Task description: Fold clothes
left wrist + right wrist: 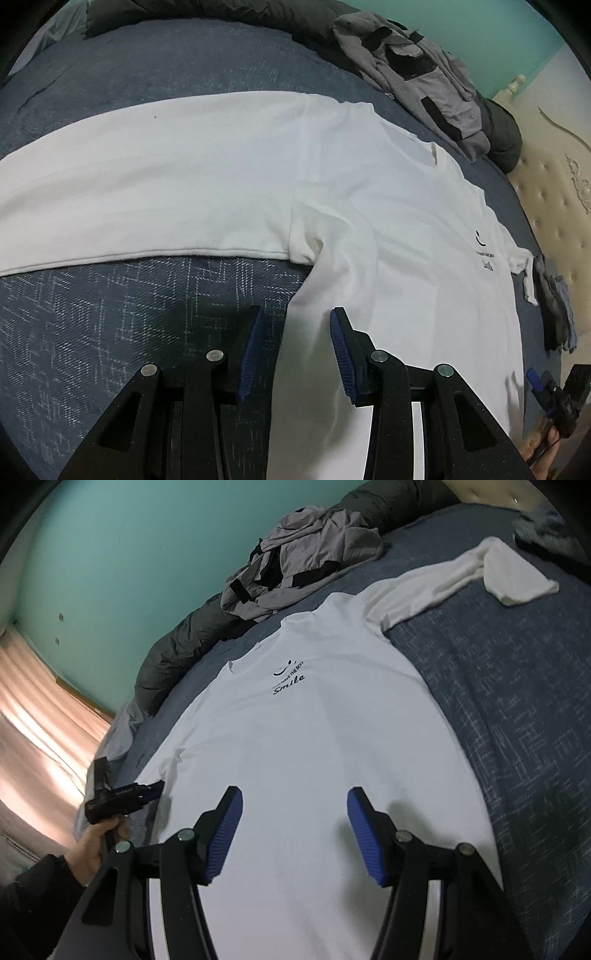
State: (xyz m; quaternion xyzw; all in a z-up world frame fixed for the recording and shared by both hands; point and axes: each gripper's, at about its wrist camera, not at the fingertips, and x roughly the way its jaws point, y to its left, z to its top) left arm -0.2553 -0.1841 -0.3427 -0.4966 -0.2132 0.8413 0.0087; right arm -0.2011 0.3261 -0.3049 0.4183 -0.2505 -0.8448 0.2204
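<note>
White tee [295, 738] flat on blue bedspread [517, 709]; L gripper [295, 350], R gripper [295, 834] both spread, empty.

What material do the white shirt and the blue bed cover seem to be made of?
White shirt: probably cotton knit, matte; it lies soft and flat, with a stitched hem on the sleeve. Blue bed cover: looks like a woven fabric, slightly coarse, matte; pale crossing threads show in the weave.

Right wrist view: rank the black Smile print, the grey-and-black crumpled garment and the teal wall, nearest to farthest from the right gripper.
1. Black Smile print, on the white shirt's chest, ahead of the right gripper.
2. Grey-and-black crumpled garment, beyond the collar.
3. Teal wall, behind the bed, upper left.
</note>
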